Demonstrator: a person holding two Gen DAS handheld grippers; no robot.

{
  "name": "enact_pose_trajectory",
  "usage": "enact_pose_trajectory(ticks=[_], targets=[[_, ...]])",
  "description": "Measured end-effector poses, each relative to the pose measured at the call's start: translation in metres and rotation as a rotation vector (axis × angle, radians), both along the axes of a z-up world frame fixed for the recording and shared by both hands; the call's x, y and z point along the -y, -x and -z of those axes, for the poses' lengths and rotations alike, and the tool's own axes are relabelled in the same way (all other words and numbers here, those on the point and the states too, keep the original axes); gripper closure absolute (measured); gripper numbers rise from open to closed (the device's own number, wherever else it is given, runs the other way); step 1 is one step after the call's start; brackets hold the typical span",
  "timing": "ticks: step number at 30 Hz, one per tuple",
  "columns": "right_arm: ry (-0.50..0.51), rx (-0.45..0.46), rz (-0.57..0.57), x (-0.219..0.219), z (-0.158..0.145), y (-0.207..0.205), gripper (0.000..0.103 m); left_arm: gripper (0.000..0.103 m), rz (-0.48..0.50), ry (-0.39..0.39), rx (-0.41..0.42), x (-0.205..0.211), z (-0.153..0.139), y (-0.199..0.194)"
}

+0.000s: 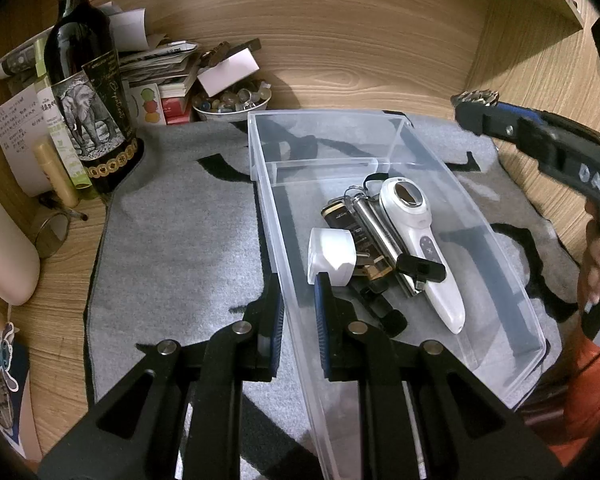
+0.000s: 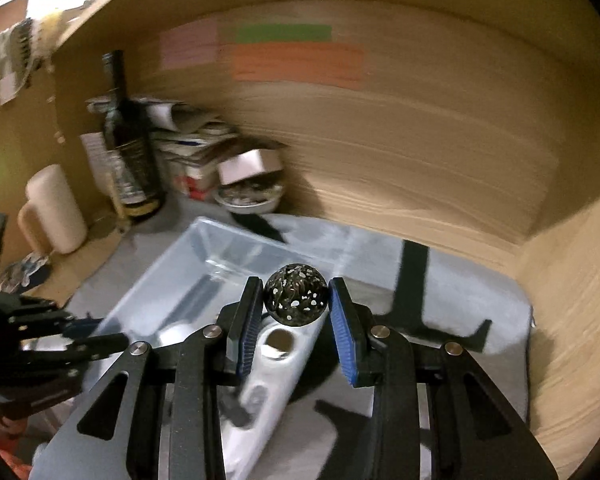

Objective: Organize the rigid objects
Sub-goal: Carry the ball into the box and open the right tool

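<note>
A clear plastic bin (image 1: 380,132) lies on a grey mat. In it are a white handheld device (image 1: 420,240), a white plug adapter (image 1: 330,256), a metal tube and dark small items. My left gripper (image 1: 300,312) is shut on the bin's left wall (image 1: 296,320), one finger outside and one inside. My right gripper (image 2: 294,300) is shut on a black ball speckled white (image 2: 296,294), held above the bin (image 2: 204,256) over the white device (image 2: 276,360). The right gripper shows in the left wrist view (image 1: 476,104) at the upper right.
A dark wine bottle (image 1: 88,100) stands at the back left beside stacked papers and boxes (image 1: 160,68) and a bowl of stones (image 1: 232,102). A cream cylinder (image 1: 4,248) lies at the left. Wooden walls enclose the back and right.
</note>
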State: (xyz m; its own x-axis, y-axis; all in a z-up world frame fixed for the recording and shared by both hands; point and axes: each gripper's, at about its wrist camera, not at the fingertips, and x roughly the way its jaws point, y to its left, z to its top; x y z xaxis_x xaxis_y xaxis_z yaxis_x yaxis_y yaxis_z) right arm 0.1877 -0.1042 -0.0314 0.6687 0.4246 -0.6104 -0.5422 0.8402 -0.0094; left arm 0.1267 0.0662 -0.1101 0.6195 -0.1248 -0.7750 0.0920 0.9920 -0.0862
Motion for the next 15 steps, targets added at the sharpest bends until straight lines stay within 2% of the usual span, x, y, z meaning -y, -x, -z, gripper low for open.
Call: enact_pose_trajectory(ticks=[8,15], targets=[[0.062,-0.016,-0.080,-0.029,0.016,0.014,0.072,0.088,0.000,0.006,0.002,-0.001,0.000,0.001],[0.116,-0.113,-0.111,-0.042,0.041,0.004,0.072,0.088,0.001,0.009,0.003,-0.002,0.000,0.002]])
